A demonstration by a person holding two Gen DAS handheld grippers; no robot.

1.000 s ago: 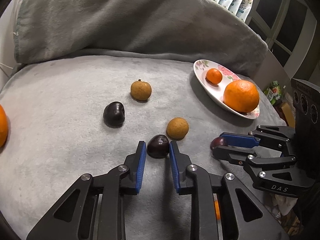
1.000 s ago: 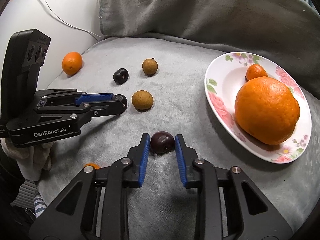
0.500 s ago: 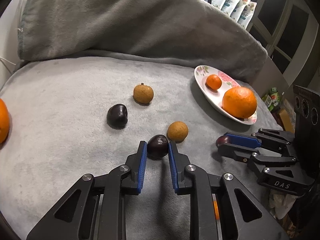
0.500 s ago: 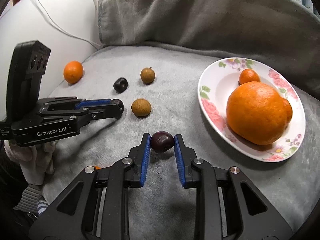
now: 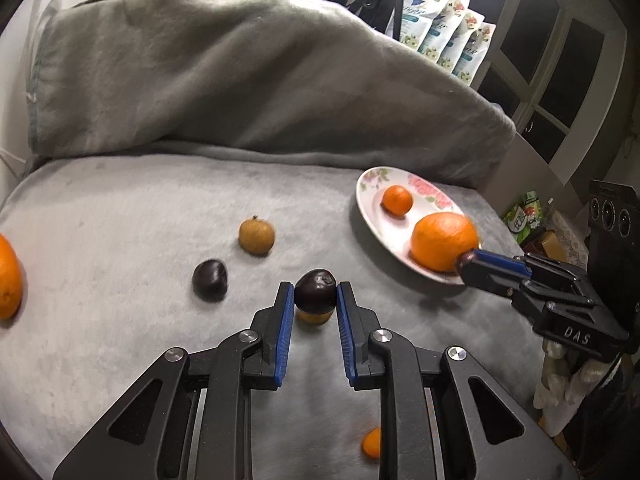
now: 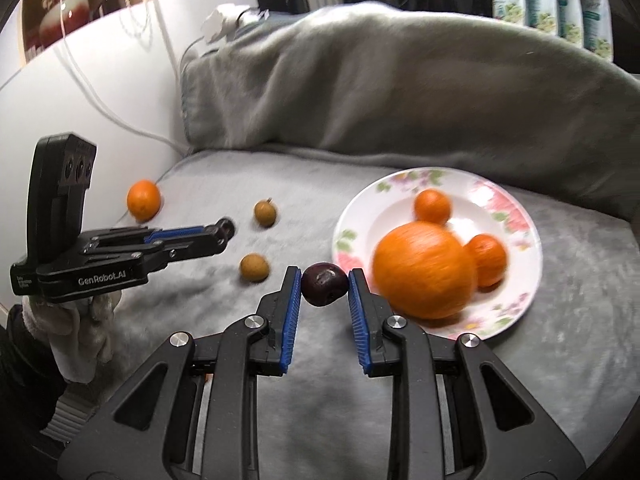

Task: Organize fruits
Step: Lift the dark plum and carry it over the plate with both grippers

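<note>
- Right gripper (image 6: 324, 286) pinches a dark cherry (image 6: 324, 283) between its blue pads, lifted off the grey blanket (image 6: 580, 360) and just beside the near-left rim of the floral plate (image 6: 520, 320).
- Key relation: plate lies ahead and to the right of that cherry; the big orange (image 6: 426, 270) fills the plate's near side, so free room is likely toward the plate's left.
- Cherry roundish, no clear long axis.
- Left gripper (image 5: 314, 294) also clamps a dark cherry (image 5: 315, 290), raised above a tan longan (image 5: 314, 316); plate well off to its right, so right gripper is nearer.
- Left of plate on blanket: second longan (image 5: 256, 235), third cherry (image 5: 209, 280), small orange (image 5: 9, 276) farthest away.
- On plate: big orange plus two small oranges (image 6: 432, 206).
- Versus 1.0 s ago: both cherries were down on the blanket between the pads; now both are lifted, and the right one has moved toward the plate.
</note>
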